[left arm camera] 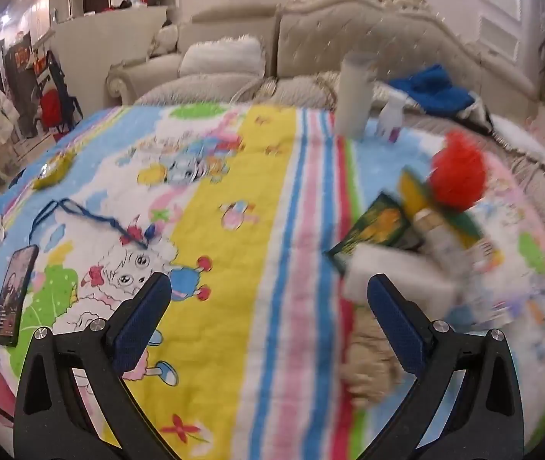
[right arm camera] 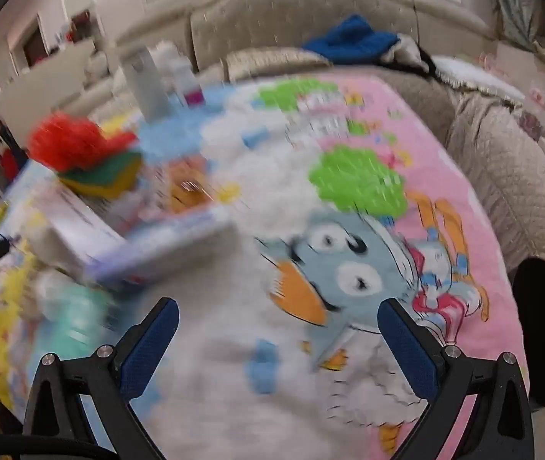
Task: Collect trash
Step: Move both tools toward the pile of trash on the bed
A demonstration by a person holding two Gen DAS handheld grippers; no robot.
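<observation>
No lettering is legible; print on the green packet (left arm camera: 378,226) and boxes is blurred.

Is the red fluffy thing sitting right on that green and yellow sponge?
Touching. In the right wrist view the red fluffy thing rests directly on the green and yellow sponge, with no gap between them, though the picture is blurred.

On the cartoon blanket (left arm camera: 234,191): one phone (left arm camera: 13,291), one white upright cylinder (left arm camera: 353,96), one small spray bottle (left arm camera: 389,119), one red pom-pom (left arm camera: 458,174), one white box (left arm camera: 395,272), one green packet (left arm camera: 378,226), one yellow wrapper (left arm camera: 52,170).
</observation>
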